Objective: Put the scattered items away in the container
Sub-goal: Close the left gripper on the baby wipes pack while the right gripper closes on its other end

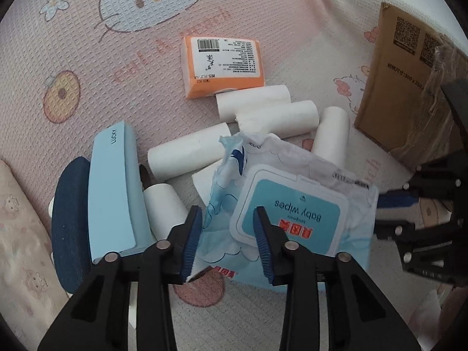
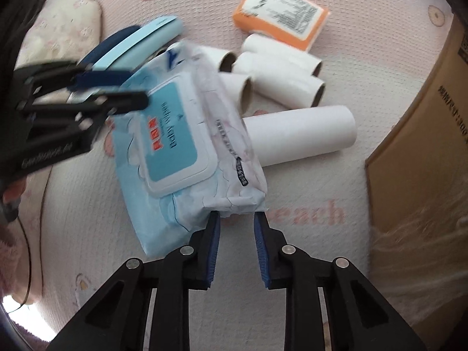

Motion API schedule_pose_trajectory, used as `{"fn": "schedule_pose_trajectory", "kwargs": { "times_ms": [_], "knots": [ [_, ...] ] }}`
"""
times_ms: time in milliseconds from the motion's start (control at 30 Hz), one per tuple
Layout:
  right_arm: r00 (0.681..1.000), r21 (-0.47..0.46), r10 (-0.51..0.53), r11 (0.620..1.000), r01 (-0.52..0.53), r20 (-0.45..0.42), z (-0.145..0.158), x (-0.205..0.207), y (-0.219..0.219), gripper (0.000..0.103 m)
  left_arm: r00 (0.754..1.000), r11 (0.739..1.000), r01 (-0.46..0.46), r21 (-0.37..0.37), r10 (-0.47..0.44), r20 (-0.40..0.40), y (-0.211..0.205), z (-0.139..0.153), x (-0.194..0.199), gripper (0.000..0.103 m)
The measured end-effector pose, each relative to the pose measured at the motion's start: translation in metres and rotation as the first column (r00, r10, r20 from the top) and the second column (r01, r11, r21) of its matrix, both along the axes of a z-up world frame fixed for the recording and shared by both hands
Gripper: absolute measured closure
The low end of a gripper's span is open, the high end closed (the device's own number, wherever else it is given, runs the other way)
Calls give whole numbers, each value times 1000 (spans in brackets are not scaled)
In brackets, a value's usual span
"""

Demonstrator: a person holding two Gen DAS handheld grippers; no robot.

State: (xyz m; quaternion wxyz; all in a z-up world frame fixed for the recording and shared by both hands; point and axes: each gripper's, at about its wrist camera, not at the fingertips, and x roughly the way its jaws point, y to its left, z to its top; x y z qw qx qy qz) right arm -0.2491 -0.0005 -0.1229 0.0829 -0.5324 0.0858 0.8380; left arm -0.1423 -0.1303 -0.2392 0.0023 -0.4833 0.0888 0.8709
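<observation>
Both grippers pinch the wipes pack (image 2: 187, 143) at opposite edges: left gripper (image 1: 228, 228) on its near edge, right gripper (image 2: 235, 219) on an end seam; open mat (image 2: 307, 228) before box (image 2: 424, 146)

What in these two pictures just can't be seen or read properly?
- Cardboard box: both views cut it off at the right edge, so its inside is hidden.
- Baby wipes pack: its near end is covered by the right gripper in the right wrist view, and its small print is blurred.
- Blue lint roller: its lower part is hidden behind the left gripper in the left wrist view.
- Orange tissue pack: label text is too small to read.
</observation>
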Motion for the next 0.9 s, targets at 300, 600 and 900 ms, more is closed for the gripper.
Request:
{"fn": "schedule_pose_trajectory", "kwargs": {
  "times_ms": [300, 600, 900],
  "knots": [
    [987, 43, -113, 992, 119, -115, 31, -8, 38, 82, 992, 992, -74, 104, 63, 109, 6, -20, 34, 73],
    [984, 32, -173, 984, 175, -52, 36, 3, 35, 67, 967, 947, -247, 204, 228, 111, -21, -15, 40, 71],
    [967, -22, -249, 969, 248, -61, 51, 4, 32, 46, 951, 915, -305, 263, 276, 143, -33, -24, 30, 54]
  ]
}}
